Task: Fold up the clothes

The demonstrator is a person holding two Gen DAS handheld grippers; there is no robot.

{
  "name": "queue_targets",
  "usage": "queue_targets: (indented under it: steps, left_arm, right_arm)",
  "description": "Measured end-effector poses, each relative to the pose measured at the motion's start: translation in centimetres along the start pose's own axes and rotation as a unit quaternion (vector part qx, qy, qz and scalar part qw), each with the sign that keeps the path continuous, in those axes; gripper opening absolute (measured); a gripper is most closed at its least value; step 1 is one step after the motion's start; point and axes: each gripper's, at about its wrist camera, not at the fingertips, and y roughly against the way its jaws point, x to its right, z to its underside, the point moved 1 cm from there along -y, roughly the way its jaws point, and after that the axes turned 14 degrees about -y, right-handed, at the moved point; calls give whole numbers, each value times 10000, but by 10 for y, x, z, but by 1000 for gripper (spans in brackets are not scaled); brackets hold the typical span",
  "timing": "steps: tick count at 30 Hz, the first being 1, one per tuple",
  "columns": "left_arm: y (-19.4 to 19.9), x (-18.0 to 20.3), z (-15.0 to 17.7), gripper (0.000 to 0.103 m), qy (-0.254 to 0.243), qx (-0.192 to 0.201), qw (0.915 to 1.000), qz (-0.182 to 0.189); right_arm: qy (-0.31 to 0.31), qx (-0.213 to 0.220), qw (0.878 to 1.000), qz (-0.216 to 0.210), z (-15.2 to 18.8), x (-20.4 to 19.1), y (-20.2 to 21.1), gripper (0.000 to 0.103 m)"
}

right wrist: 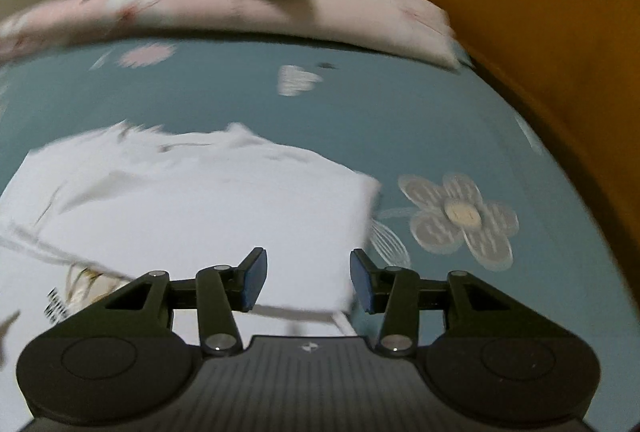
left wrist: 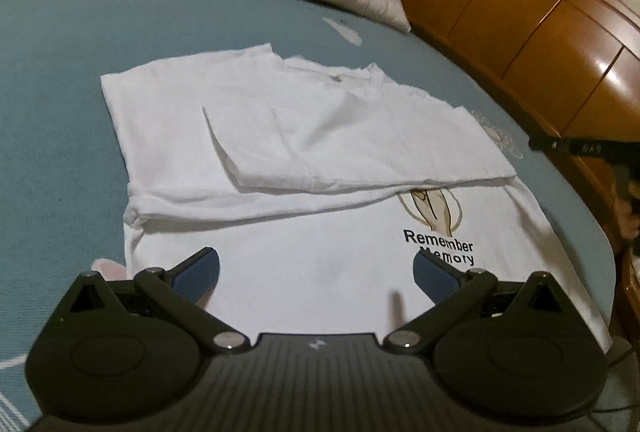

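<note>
I see the white T-shirt (left wrist: 304, 159) lying partly folded on the bed (left wrist: 60, 79). My left hand-held gripper (left wrist: 316, 272) gapes wide above it; the right hand-held gripper (right wrist: 308, 280) hovers open, empty.

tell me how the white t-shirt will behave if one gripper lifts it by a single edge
The white t-shirt is probably floppy: its folded layers lie limp and creased on the bed sheet, so a one-edge lift would likely let the folds drop open. It looks thin and light. Pushed, it would probably bunch rather than slide whole.
</note>
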Motion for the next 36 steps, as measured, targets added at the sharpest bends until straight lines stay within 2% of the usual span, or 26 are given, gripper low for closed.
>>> queue_targets:
  steps: [3, 5, 7, 9, 13, 15, 19, 21, 24, 25, 26, 28, 31, 34, 36]
  left_arm:
    - [-4, 14, 2, 102, -476, -36, 9985, -265]
    - [-7, 21, -2, 102, -525, -153, 9973, -486]
    - [-10, 25, -9, 102, -375, -328, 9965, -672]
    - [-13, 30, -20, 102, -245, -495, 9959, -717]
    - [-20, 50, -51, 102, -218, -227, 9984, -477]
    - [-34, 72, -73, 102, -345, -116, 9990, -241]
    - [-64, 114, -99, 102, -606, -104, 9977, 267]
    - [-80, 135, -104, 102, -887, -220, 9952, 358]
    - [-104, 155, -106, 102, -1262, -457, 9905, 297]
    - [-112, 159, -105, 102, -1323, -539, 9894, 270]
    - [-118, 161, -105, 102, -1351, -601, 9887, 240]
    - [-123, 163, -104, 102, -1377, -651, 9882, 178]
    - [-122, 169, -104, 102, -1532, -608, 9863, 31]
    - [-124, 185, -111, 102, -2003, -586, 9778, -185]
    - [-135, 200, -119, 102, -2406, -618, 9679, -394]
  right_arm:
    - [-714, 120, 9973, -120, 18, 34, -10, 51]
    - [-1157, 140, 9927, -301, 29, 53, -19, 51]
    - [-1107, 14, 9923, -560, 39, 61, -29, 51]
    - [-878, -45, 9949, -498, 48, 63, -36, 51]
    - [-894, 36, 9942, -599, 46, 66, -44, 51]
    - [-979, 75, 9927, -699, 40, 67, -49, 52]
    - [-811, 157, 9948, -592, 35, 66, -59, 54]
    - [-913, 313, 9936, -587, 31, 69, -53, 54]
    - [-1069, 927, 9883, -574, 30, 74, -34, 56]
    - [-912, 1068, 9886, -543, 30, 72, -31, 59]
    - [-706, 1061, 9905, -507, 30, 69, -29, 64]
    - [-526, 819, 9938, -532, 32, 69, -34, 64]
    - [-660, 770, 9932, -566, 30, 81, -33, 64]
    - [-1188, 944, 9865, -625, 24, 106, -27, 64]
    - [-1590, 860, 9807, -743, 24, 123, -30, 64]
